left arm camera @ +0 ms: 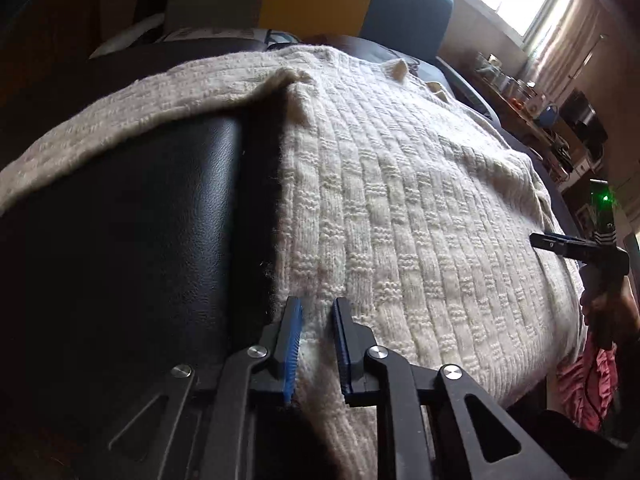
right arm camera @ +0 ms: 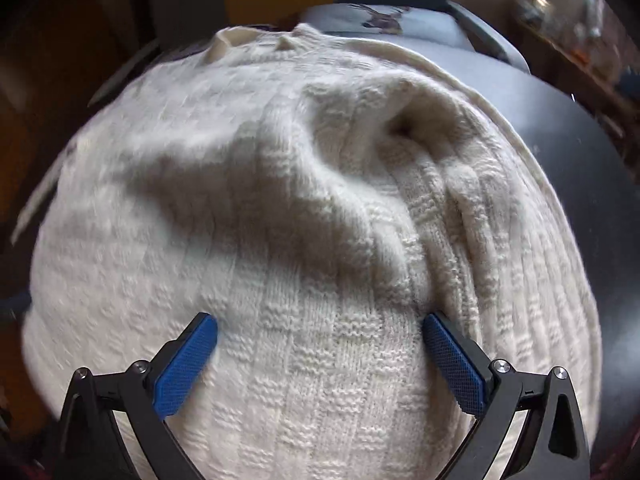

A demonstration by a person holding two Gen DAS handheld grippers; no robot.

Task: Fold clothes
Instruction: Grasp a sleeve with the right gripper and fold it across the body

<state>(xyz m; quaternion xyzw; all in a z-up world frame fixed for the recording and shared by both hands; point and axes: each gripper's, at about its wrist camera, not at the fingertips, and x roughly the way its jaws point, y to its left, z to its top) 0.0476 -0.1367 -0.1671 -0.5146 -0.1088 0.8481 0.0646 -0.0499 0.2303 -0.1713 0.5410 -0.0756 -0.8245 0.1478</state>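
**Cream sweater spread out, one corner pinched**

Down at 6 o'clock in the left wrist view, the left gripper (left arm camera: 316,344) has its blue pads drawn close on a ridge of the cream knitted sweater (left arm camera: 420,208) at the garment's near left edge; a narrow strip of knit stands between them, so it reads as pinching the hem. The right gripper (right arm camera: 320,360) is spread wide, its pads pressed down into the knit at 7 and 5 o'clock, holding nothing.

The sweater lies mostly flat over a black leather surface (left arm camera: 140,220), one sleeve trailing off toward 10 o'clock. In the right wrist view a soft hump and a dark hollow rise toward 1 o'clock, so that side is rumpled or partly turned over. As a judgement, the folding is at most partial: no neat, compact packet shows.

Beyond, a pink garment (left arm camera: 584,384) hangs at 4 o'clock, and a cluttered shelf (left arm camera: 532,108) sits at 2 o'clock under the window. Nothing rests on the sweater itself; the seat's padded edge beside the left gripper could snag the cloth.
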